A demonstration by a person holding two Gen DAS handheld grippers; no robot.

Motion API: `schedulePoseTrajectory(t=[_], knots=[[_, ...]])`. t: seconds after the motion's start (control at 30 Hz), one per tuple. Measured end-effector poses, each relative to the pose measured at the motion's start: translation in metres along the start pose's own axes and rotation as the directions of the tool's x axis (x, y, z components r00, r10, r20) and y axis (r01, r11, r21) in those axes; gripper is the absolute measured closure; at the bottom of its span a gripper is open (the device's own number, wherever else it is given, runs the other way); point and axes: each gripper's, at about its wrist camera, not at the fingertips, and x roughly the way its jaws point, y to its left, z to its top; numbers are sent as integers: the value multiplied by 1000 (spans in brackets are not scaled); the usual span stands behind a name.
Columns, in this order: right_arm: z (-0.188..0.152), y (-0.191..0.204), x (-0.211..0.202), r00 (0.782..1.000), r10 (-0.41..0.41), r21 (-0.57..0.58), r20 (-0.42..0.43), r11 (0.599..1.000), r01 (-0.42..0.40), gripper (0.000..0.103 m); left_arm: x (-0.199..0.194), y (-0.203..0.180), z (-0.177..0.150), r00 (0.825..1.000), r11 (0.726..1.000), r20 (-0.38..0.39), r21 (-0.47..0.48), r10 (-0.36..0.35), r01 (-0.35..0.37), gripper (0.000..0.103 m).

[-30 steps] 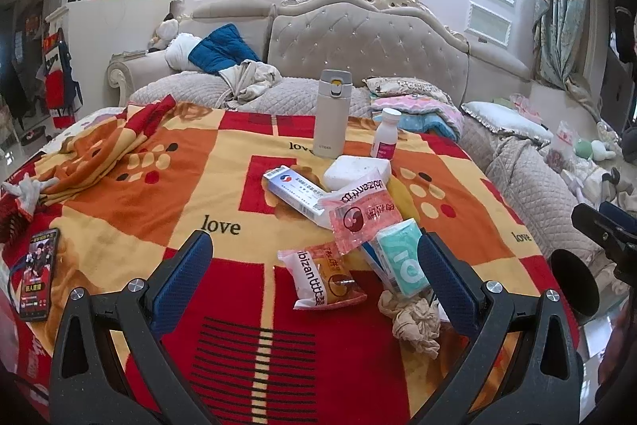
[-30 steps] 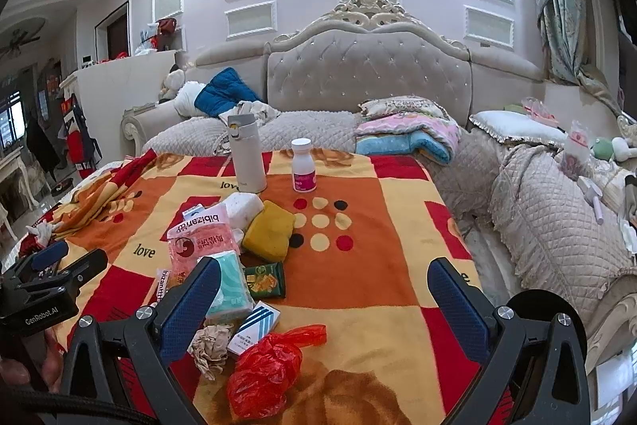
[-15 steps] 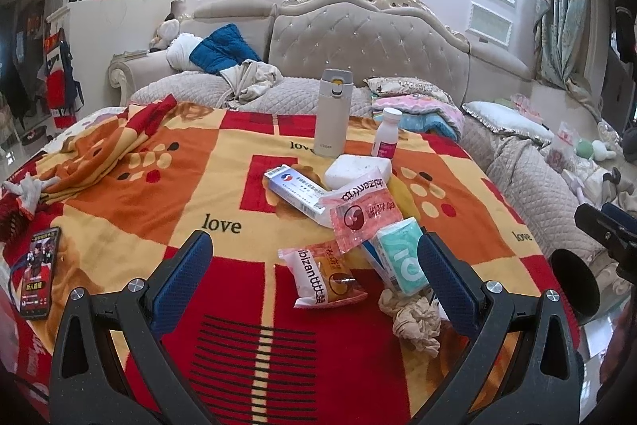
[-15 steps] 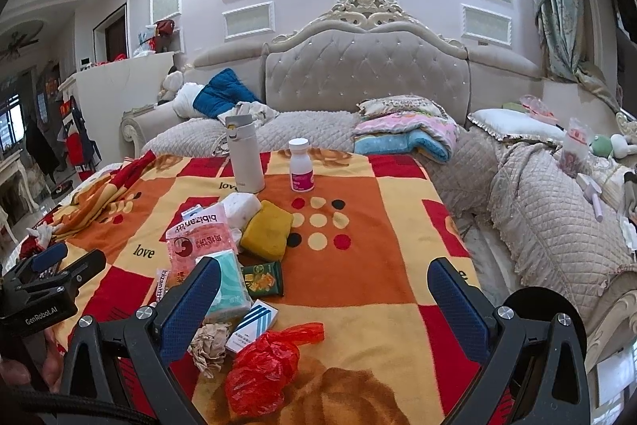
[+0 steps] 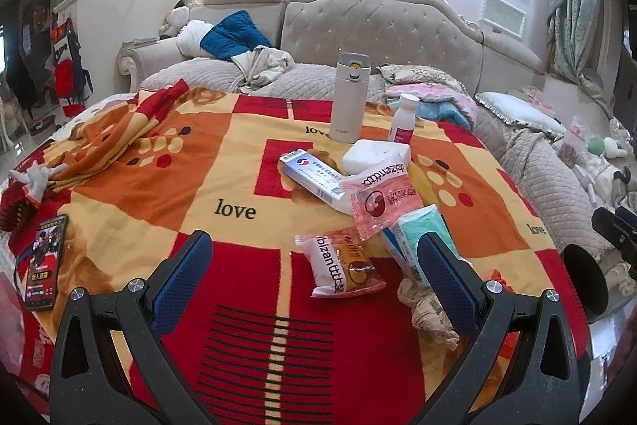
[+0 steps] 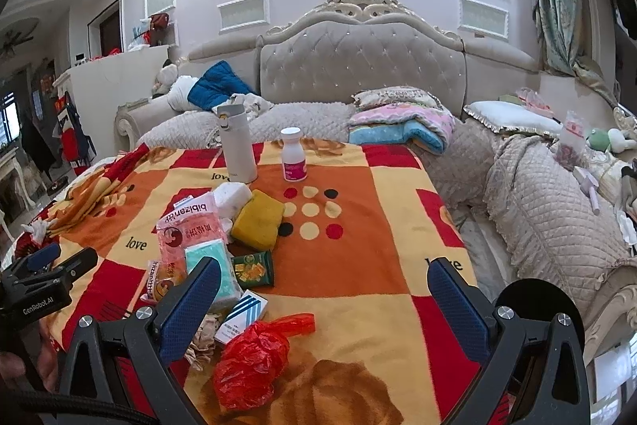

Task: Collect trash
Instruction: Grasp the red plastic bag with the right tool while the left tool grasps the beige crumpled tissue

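Note:
Litter lies clustered on a red and orange blanket (image 5: 131, 186): an orange snack wrapper (image 5: 342, 263), a pink wrapper (image 5: 384, 198), a teal tissue pack (image 5: 418, 230), a crumpled paper wad (image 5: 430, 313) and a blue-white box (image 5: 310, 176). My left gripper (image 5: 314, 257) hovers open just short of the orange wrapper, holding nothing. From the right wrist I see a crumpled red plastic bag (image 6: 251, 361), a striped box (image 6: 241, 315), a green packet (image 6: 254, 267) and a yellow sponge (image 6: 258, 220). My right gripper (image 6: 324, 283) is open and empty above the blanket, with the red bag low between its fingers.
A white flask (image 5: 350, 98) and a pill bottle (image 5: 403, 118) stand at the far end of the blanket. A phone (image 5: 42, 261) lies at the left edge. Folded quilts (image 6: 402, 122) and a tufted headboard (image 6: 358, 66) are behind. Quilted bedding (image 6: 549, 210) drops off to the right.
Both grippers have barely drifted; the views are almost the same. Nothing on the blanket has moved, and both stay open.

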Motion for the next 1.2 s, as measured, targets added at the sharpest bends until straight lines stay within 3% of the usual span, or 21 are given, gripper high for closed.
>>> schedulePoseTrajectory(t=[0.37, 0.5, 0.73, 0.9, 1.0, 1.03, 1.1, 1.13, 1.2], knots=[[-7, 0, 4, 999, -2, -24, -38, 1000, 1, 0, 1, -2, -2, 1000, 1000, -17, 18, 13, -12, 1], [-14, 0, 11, 995, 9, -46, -95, 999, -13, 0, 5, 1, -6, 999, 1000, -37, 31, -2, 3, 1], [-47, -1, 24, 969, 136, -2, -205, 990, -140, 0, 11, 7, -21, 996, 995, -89, 103, -6, 15, 1], [-63, 7, 49, 929, 253, 63, -270, 968, -245, 15, 17, -2, -30, 990, 991, -139, 123, -36, 53, 1], [-67, 11, 70, 912, 280, 96, -299, 960, -263, 21, 23, -9, -32, 984, 991, -165, 107, -67, 85, 1], [-69, 10, 80, 897, 312, 132, -314, 950, -284, 24, 25, -11, -32, 982, 990, -172, 103, -76, 94, 1], [-74, 7, 96, 859, 389, 206, -332, 919, -336, 48, 30, -18, -34, 976, 988, -192, 95, -103, 123, 1], [-77, 7, 103, 844, 413, 236, -344, 907, -348, 54, 32, -22, -34, 974, 986, -198, 95, -113, 134, 1], [-78, 5, 103, 847, 416, 240, -331, 905, -351, 57, 38, -33, -35, 969, 982, -208, 104, -133, 157, 1]])
